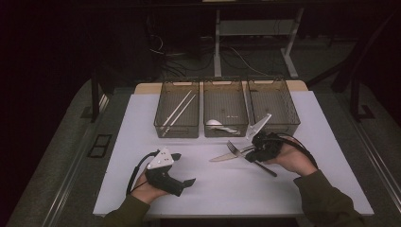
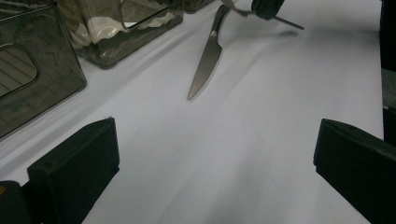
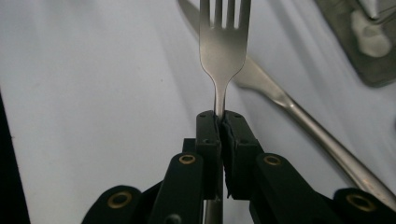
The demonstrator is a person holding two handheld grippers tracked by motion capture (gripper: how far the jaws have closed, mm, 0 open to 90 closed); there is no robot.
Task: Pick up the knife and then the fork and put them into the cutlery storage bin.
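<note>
Fork (image 3: 223, 51) above knife (image 3: 299, 116), baskets (image 1: 225, 113) beyond.

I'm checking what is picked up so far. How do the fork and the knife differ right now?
The fork is clamped at its neck in the shut right gripper; the knife lies flat on the white table, touched by nothing. The fork ends in tines, the knife in a pointed blade. Both are silvery metal.

Fork (image 3: 223, 51): neck pinched between the pads of the right gripper (image 3: 219, 122), handle hidden behind the jaws; tine tips cut off by the top edge. Knife (image 3: 299, 114) beyond the gripper: tip and handle end cut by the frame edges. Bin (image 3: 362, 39) up and right of the gripper: blurred, contents unreadable
</note>
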